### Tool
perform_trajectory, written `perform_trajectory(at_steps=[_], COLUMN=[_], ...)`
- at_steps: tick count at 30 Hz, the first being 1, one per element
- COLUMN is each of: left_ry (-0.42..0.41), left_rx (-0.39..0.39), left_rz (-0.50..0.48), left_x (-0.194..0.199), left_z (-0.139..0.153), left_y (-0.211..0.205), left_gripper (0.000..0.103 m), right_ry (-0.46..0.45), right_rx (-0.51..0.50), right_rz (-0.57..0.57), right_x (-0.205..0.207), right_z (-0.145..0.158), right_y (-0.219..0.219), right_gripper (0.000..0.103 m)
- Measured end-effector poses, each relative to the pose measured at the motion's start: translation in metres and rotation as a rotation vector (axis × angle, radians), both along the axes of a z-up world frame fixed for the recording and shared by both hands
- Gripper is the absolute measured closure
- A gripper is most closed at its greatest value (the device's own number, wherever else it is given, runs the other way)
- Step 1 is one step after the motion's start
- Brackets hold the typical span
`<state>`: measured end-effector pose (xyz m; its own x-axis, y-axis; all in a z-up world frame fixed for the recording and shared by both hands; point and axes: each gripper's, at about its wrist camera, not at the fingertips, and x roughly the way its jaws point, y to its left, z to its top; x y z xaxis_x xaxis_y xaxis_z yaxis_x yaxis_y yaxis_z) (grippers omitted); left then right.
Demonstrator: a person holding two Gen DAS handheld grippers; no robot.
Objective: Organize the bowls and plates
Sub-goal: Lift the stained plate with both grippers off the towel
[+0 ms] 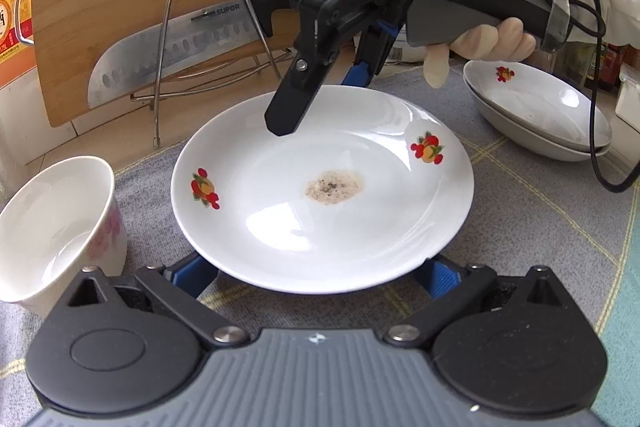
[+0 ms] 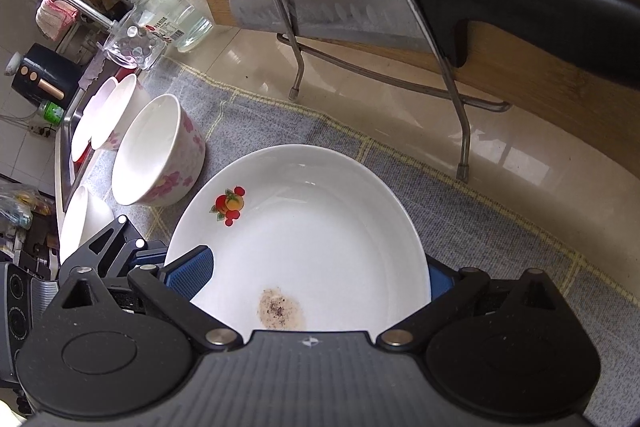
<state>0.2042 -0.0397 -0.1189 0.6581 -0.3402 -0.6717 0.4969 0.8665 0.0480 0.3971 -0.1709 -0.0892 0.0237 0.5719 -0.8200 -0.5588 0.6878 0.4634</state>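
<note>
Plate (image 1: pixel 320 195) sits on the grey mat (image 1: pixel 540 227), brown smear in its middle. Left gripper (image 1: pixel 320 277) low & level, fingers wide apart at the near rim. Right gripper (image 2: pixel 316 277) angles down from a gloved hand (image 1: pixel 484 11), fingers spread across the far rim, not clamped.

A home kitchen counter.
A bamboo cutting board (image 2: pixel 500 39) and steel cleaver (image 2: pixel 332 11) lean in a wire rack at upper right; a chrome tap (image 2: pixel 82 7) and sink sit upper left.

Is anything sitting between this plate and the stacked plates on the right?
Nothing on the cloth between the plate and the stack. Only the right gripper's cable hangs over the stack's rim.
</note>
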Motion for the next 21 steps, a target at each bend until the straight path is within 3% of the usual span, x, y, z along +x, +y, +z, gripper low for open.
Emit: perform_trajectory(at_steps=[21], left_ry=[0.01], left_rx=[0.013], left_rz=[-0.053], left_x=[-0.039], left_z=[0.023], left_y=[-0.004], left_gripper=[0.001], right_ry=[-0.014], right_rx=[0.022], right_rz=[-0.029], right_x=[-0.053], right_z=[0.022], right_y=[-0.011], right_gripper=[0.0])
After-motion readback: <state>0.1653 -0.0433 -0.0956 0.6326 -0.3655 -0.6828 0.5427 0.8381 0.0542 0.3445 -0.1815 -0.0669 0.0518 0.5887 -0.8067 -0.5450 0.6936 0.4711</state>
